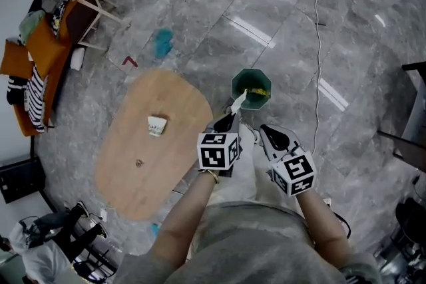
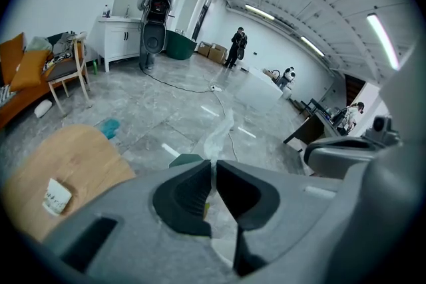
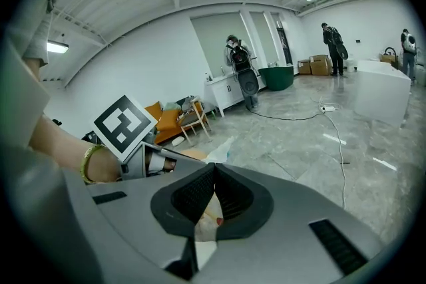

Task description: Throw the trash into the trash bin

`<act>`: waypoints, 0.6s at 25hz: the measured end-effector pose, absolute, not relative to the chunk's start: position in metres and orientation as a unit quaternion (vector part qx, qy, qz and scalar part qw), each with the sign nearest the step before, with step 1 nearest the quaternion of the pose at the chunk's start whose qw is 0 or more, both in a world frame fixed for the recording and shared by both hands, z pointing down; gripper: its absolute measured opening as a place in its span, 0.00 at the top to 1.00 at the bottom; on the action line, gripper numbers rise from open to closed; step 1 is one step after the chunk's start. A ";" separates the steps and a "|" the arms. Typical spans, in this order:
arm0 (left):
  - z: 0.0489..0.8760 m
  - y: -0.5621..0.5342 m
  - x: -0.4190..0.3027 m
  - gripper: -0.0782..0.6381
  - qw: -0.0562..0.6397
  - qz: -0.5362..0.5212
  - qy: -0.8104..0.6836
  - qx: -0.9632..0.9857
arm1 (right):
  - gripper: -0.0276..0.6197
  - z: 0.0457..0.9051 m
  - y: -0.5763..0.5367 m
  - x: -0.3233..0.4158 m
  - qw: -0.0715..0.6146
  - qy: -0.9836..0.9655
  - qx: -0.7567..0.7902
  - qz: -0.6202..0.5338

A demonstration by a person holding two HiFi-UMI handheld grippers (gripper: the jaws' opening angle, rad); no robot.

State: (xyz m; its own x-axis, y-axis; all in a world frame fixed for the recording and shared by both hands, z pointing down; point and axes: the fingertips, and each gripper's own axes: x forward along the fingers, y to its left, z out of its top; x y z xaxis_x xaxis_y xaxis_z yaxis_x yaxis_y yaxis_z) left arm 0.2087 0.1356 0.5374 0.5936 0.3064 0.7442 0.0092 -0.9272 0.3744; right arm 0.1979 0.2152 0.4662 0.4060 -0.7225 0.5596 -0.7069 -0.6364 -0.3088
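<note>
The dark green trash bin (image 1: 251, 90) stands on the grey floor just past the table's right end, with yellow and white scraps inside. My left gripper (image 1: 230, 119) is shut on a thin, pale plastic wrapper (image 1: 238, 102). The wrapper sticks up from the jaw tips beside the bin's near rim. In the left gripper view the wrapper (image 2: 219, 133) rises from the closed left gripper (image 2: 213, 163), and the bin's edge (image 2: 186, 159) shows just behind. My right gripper (image 1: 265, 130) hangs right of it, below the bin. The right gripper (image 3: 213, 168) has its tips together. A cream scrap with a red mark (image 3: 210, 213) shows behind them, and I cannot tell if it is held.
An oval wooden table (image 1: 126, 189) at the left bears a paper cup (image 1: 156, 124) and a small crumb (image 1: 138, 162). A teal item (image 1: 162, 42) lies on the floor beyond it. A chair and orange cushions (image 1: 40, 56) stand far left. A cable (image 1: 317, 30) runs across the floor at the right.
</note>
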 end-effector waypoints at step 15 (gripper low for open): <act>0.619 0.133 0.236 0.84 0.161 0.475 0.098 0.860 | 0.94 0.520 0.227 0.225 0.040 0.385 -0.847 -0.364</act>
State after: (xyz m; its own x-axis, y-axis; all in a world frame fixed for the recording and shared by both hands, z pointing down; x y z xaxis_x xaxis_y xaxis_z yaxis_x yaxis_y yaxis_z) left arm 0.2365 0.1330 0.6186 0.5302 0.3226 0.7841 0.0161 -0.9285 0.3711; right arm 0.2254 0.2274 0.5201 0.4387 -0.6819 0.5853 -0.6239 -0.6999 -0.3478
